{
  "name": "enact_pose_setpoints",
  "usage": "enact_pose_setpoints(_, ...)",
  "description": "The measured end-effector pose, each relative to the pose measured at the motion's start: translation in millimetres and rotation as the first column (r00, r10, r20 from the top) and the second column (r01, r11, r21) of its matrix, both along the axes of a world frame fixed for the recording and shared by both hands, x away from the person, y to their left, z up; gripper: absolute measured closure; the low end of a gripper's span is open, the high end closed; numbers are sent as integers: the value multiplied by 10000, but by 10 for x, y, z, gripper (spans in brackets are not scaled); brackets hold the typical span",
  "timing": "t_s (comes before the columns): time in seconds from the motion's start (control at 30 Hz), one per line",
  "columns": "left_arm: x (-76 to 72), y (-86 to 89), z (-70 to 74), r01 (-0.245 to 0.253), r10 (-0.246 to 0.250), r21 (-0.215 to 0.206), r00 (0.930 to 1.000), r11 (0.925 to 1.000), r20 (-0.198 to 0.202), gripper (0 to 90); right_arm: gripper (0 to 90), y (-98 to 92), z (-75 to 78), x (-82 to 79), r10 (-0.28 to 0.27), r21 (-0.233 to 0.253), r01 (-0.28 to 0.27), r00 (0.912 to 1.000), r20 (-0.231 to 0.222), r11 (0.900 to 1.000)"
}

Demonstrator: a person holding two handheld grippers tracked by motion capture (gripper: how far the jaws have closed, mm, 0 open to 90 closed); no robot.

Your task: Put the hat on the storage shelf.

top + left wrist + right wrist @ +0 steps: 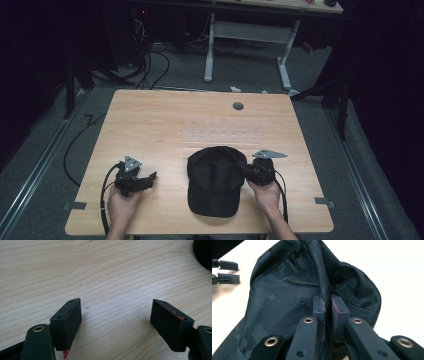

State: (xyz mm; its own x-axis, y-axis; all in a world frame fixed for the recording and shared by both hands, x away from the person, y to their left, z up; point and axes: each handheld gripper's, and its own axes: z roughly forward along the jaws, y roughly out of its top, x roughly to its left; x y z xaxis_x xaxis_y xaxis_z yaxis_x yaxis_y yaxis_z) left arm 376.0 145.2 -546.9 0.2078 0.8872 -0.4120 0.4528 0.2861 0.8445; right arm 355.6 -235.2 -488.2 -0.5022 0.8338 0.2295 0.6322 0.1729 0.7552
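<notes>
A black baseball cap (pixel 215 181) lies on the wooden table (pixel 170 125) near its front edge, brim toward the person. My right gripper (pixel 248 170) is at the cap's right side, shut on a pinched fold of the crown fabric. In the right gripper view the cap (pixel 287 302) bunches into a ridge between the two jaws of that gripper (pixel 328 305). My left gripper (pixel 150 179) rests on the table left of the cap, open, with bare wood between its jaws. In the left gripper view the jaws of this gripper (pixel 116 315) stand wide apart, and the cap's edge (pixel 203 252) shows at the top right.
A round grey grommet (pixel 238 106) sits in the table's far side. Beyond the table stand a white desk frame (pixel 247 45) and cables (pixel 150 65) on the grey floor. Small tape marks (pixel 324 201) lie near the front corners.
</notes>
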Motion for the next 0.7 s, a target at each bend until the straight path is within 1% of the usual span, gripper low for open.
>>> enact_pose_setpoints(0.1,-1,-12,-5,1,-1,102,10000,9999,27,252,864,-3,6,-5,7,112,-7,10000,64,9999)
enact_pose_setpoints(0.23,-1,-13,-5,9,-9,102,10000,9999,24,250,871,-14,33,-25,101,381,-112,9995,293,9992)
enact_pose_setpoints(0.27,-1,-14,-5,22,-22,102,10000,9999,19,244,871,-24,46,-32,190,454,-208,9990,393,9988)
enact_pose_setpoints(0.4,-1,-15,-7,81,-81,139,10000,9999,5,236,872,-37,75,-46,269,454,-293,9983,518,9985)
enact_pose_setpoints(0.47,0,-26,-8,159,-158,163,9999,9997,-57,196,873,-60,103,-53,327,531,-362,9974,649,9979)
enact_pose_setpoints(0.5,1,-37,-11,180,-179,159,9998,9997,-73,174,873,-67,110,-56,335,614,-373,9975,618,9974)
enact_pose_setpoints(0.53,-4,-47,-12,193,-190,197,9997,9996,-136,174,873,-67,110,-56,335,614,-373,9975,618,9974)
enact_pose_setpoints(0.6,-4,-69,-14,83,-80,221,9999,9997,-135,150,874,-91,125,-63,470,734,-520,9965,687,9959)
enact_pose_setpoints(0.67,2,-87,-1,62,-55,227,9996,9997,-283,150,874,-102,149,-76,552,740,-610,9955,774,9954)
enact_pose_setpoints(0.7,2,-87,-1,62,-55,227,9996,9997,-283,150,874,-102,149,-76,552,740,-610,9955,774,9954)
